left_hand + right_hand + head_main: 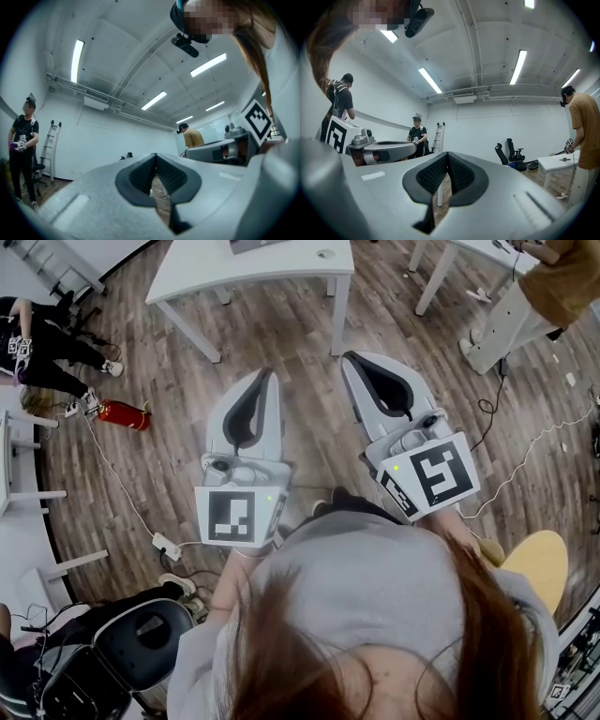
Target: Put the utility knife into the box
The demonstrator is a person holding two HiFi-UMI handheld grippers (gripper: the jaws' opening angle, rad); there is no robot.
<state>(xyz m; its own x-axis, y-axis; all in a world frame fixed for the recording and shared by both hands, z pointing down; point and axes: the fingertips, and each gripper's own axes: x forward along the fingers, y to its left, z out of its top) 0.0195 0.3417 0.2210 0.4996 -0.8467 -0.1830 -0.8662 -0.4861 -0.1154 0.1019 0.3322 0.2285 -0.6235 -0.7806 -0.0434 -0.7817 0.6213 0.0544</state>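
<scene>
Utility knife and box cannot be seen in any view. The left hand-held gripper (268, 377) and the right hand-held gripper (349, 359) are side by side, not touching, above the wooden floor (281, 334). Each has its jaws closed tip to tip with nothing between them, and a white surface (253, 273) stands just beyond.

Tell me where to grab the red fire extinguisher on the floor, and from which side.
Probably best from above, with the jaws set across the round body of the red fire extinguisher near its middle. It lies on its side on the floor, so only its top and flanks are free. The left gripper and right gripper are both shut and empty, so open one first.
</scene>
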